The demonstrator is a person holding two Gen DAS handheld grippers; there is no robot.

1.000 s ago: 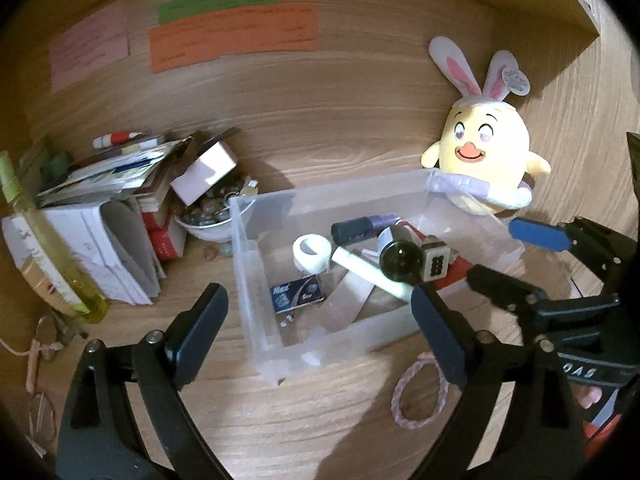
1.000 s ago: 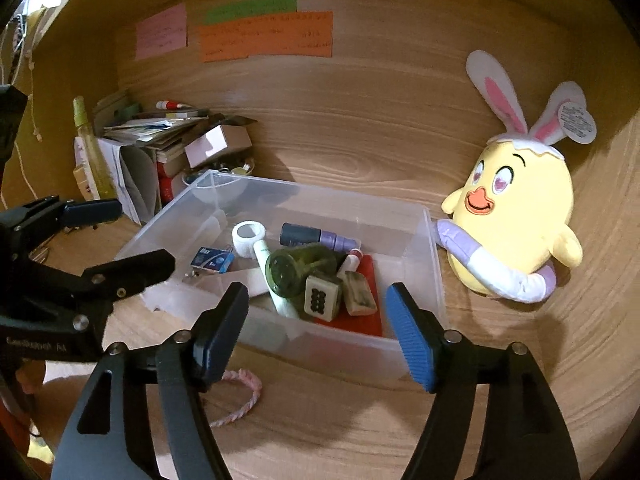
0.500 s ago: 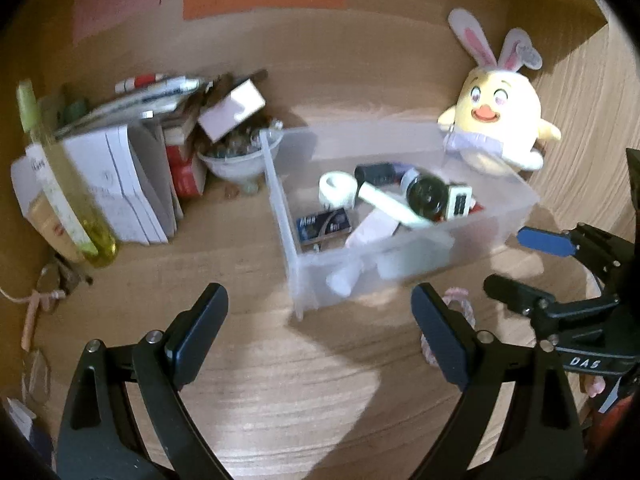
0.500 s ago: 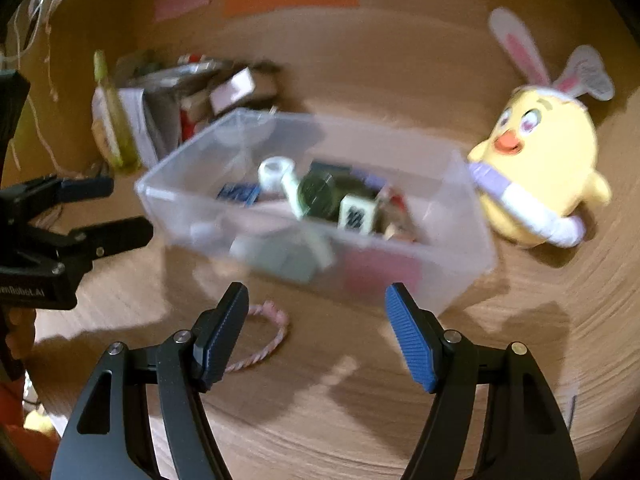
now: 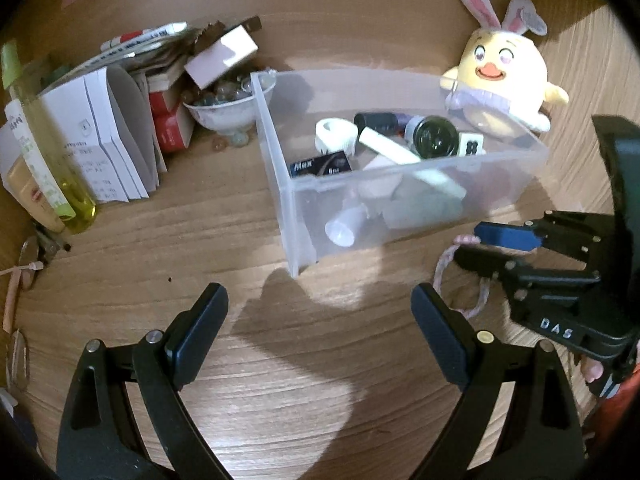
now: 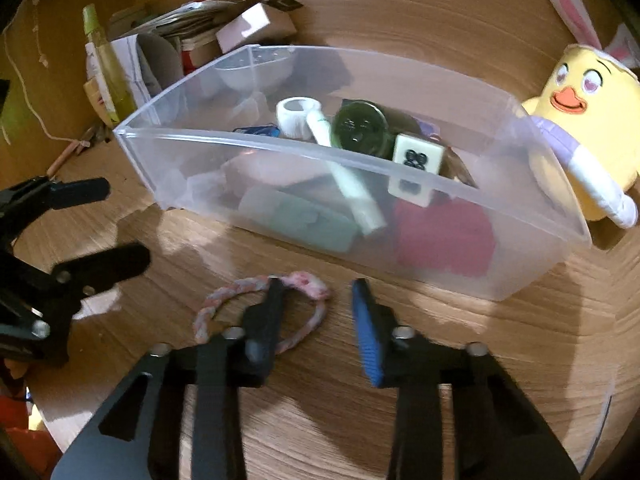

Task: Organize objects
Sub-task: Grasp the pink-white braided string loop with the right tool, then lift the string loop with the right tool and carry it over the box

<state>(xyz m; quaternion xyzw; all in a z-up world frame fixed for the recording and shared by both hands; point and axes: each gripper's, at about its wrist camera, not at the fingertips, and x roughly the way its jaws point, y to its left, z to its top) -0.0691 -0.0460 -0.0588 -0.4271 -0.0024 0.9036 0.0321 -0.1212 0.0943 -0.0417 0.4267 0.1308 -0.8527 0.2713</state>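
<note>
Currently the pink braided loop (image 6: pixel 262 312) is lying on the table (image 6: pixel 320 420) just in front of the clear bin (image 6: pixel 440 196). It is straddled by the right gripper (image 6: pixel 316 304), whose fingers have just been closing, narrow but not yet pinching the cord. The left gripper (image 5: pixel 320 320) is held wide and empty beside it.
</note>
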